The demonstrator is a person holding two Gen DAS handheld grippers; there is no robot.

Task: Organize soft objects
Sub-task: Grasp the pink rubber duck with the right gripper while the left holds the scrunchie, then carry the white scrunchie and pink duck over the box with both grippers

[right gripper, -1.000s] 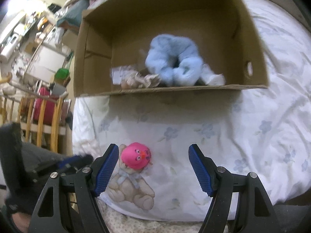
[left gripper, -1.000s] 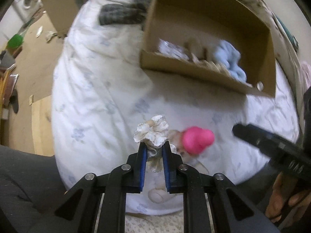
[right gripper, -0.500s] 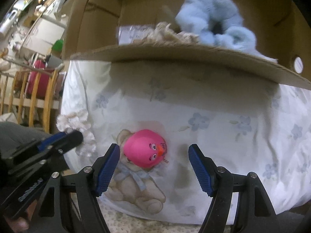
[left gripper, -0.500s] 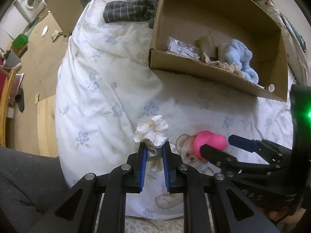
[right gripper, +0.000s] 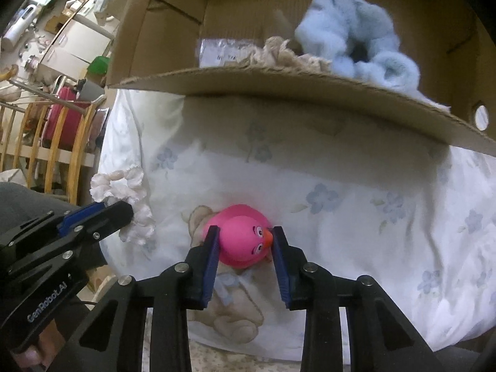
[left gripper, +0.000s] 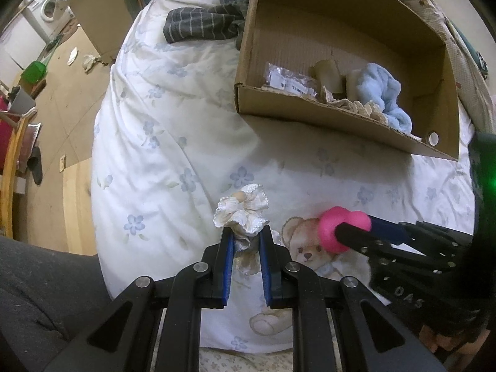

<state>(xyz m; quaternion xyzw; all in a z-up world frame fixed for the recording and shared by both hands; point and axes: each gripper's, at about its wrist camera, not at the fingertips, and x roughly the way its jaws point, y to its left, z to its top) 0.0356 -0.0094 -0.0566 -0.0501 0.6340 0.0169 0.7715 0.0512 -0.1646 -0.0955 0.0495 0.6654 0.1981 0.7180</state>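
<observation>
pink duck: squishy bird-face toy (right gripper: 243,241) on the bed quilt (right gripper: 356,192), over the printed teddy, near side of the box
right tongs (right gripper: 245,240): pads touching both sides of the duck, closed on it
cream scrunchie (left gripper: 241,214): pinched in left tongs (left gripper: 245,238), held just above the quilt
cardboard box (left gripper: 325,114): beyond both, holds blue fluffy scrunchie (right gripper: 359,40), lace piece, plastic packet
risk: round squashy duck may pop out of the pads on lift; front box wall (right gripper: 310,90) could catch either load on a low carry; the two tongs sit near, could bump
</observation>
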